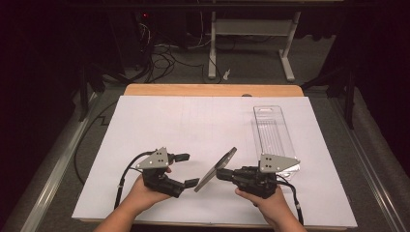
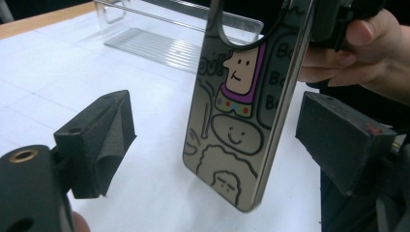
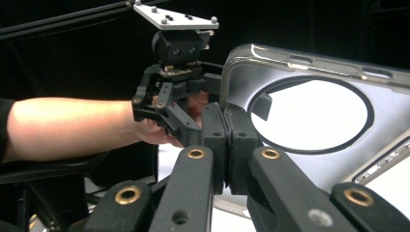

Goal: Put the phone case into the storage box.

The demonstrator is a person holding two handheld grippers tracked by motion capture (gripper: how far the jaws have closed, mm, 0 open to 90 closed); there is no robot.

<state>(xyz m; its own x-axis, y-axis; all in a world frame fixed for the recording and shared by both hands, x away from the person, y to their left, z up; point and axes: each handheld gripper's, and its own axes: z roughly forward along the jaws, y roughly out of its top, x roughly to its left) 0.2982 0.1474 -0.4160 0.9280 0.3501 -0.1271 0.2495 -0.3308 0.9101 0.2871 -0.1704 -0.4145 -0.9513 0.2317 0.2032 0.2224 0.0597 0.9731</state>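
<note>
A phone case (image 1: 216, 169) printed with cartoon faces (image 2: 237, 121) stands on edge just above the white sheet. My right gripper (image 1: 223, 174) is shut on its rim beside the round camera cut-out (image 3: 309, 116), the two pads (image 3: 215, 140) pressed together on it. My left gripper (image 1: 190, 170) is open. Its jaws stand on either side of the case's lower end (image 2: 220, 142) without touching it. In the right gripper view the left gripper (image 3: 193, 104) is behind the case, held by a hand.
A clear plastic package (image 1: 273, 133) lies flat at the right of the white sheet (image 1: 183, 121), also seen behind the case (image 2: 159, 38). The wooden table edge (image 1: 212, 90) runs along the far side. Cables and a desk frame stand on the floor beyond.
</note>
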